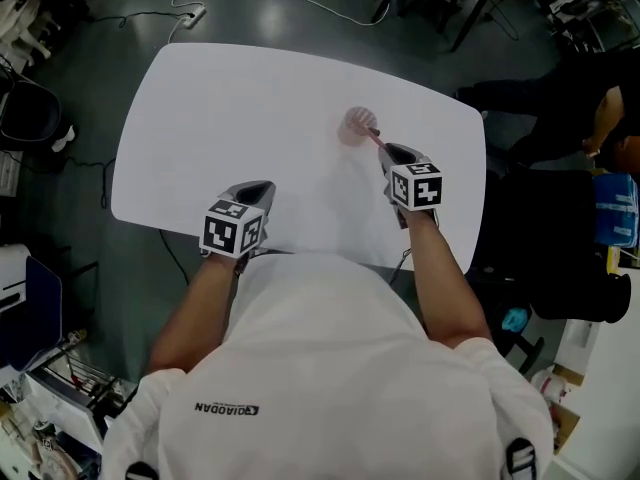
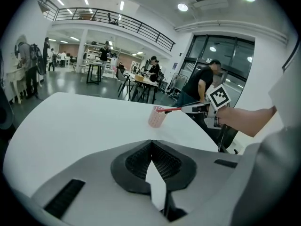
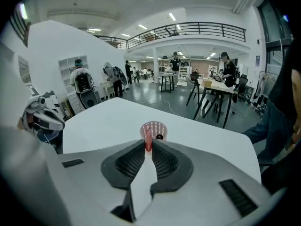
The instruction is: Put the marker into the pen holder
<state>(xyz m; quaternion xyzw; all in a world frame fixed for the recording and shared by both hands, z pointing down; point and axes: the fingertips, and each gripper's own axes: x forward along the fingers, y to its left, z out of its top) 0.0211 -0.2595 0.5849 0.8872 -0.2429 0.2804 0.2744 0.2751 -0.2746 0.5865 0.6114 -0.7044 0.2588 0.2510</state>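
A pink perforated pen holder point(image 1: 357, 125) stands upright on the white table point(image 1: 230, 118), also seen in the left gripper view as a pen holder point(image 2: 156, 116) and in the right gripper view as a pen holder point(image 3: 154, 130). My right gripper point(image 1: 385, 151) is shut on a red marker point(image 1: 373, 136), whose tip reaches over the holder's rim. The marker point(image 3: 148, 140) pokes out between the closed jaws, and the marker point(image 2: 170, 109) lies nearly level above the cup. My left gripper point(image 1: 256, 194) rests near the table's front edge, shut and empty.
The table point(image 2: 70, 121) has rounded corners, with its front edge near my body. A cable and power strip point(image 1: 190, 14) lie on the dark floor behind it. A person in black point(image 1: 570, 118) sits to the right. Chairs and desks stand beyond.
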